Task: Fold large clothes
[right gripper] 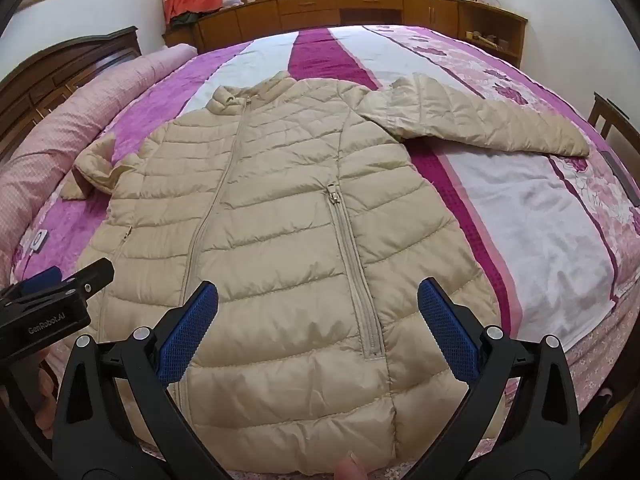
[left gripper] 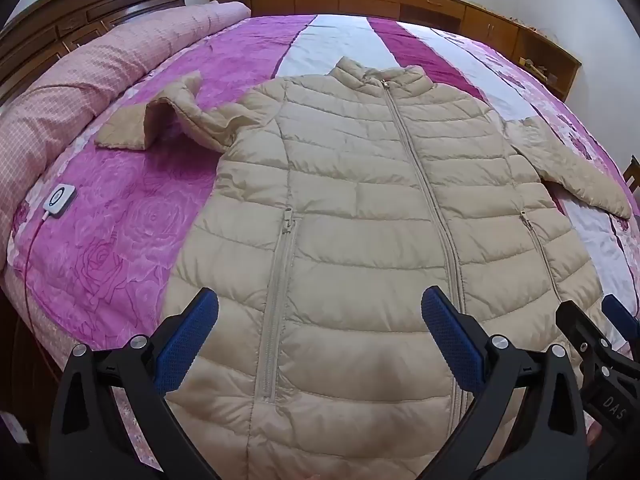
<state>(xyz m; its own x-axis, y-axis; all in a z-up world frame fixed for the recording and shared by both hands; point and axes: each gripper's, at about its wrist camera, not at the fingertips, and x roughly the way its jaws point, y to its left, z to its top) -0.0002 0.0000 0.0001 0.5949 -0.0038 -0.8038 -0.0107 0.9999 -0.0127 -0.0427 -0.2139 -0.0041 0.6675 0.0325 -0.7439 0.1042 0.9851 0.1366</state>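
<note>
With both sets of jaws spread wide and empty, the left gripper (left gripper: 320, 320) and right gripper (right gripper: 318, 316) hover over the hem of the beige jacket (left gripper: 360, 220), zipped, front up, lying flat on the bed (left gripper: 120, 208), sleeves out sideways.

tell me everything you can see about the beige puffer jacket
The beige puffer jacket is quilted in horizontal channels, shiny like thin nylon. It lies flat, front up, on the pink floral bedspread, collar away from the camera, centre zip closed. Two zipped pockets show. One sleeve is crumpled and bent, the other stretched out sideways. Nothing grips it.
</note>
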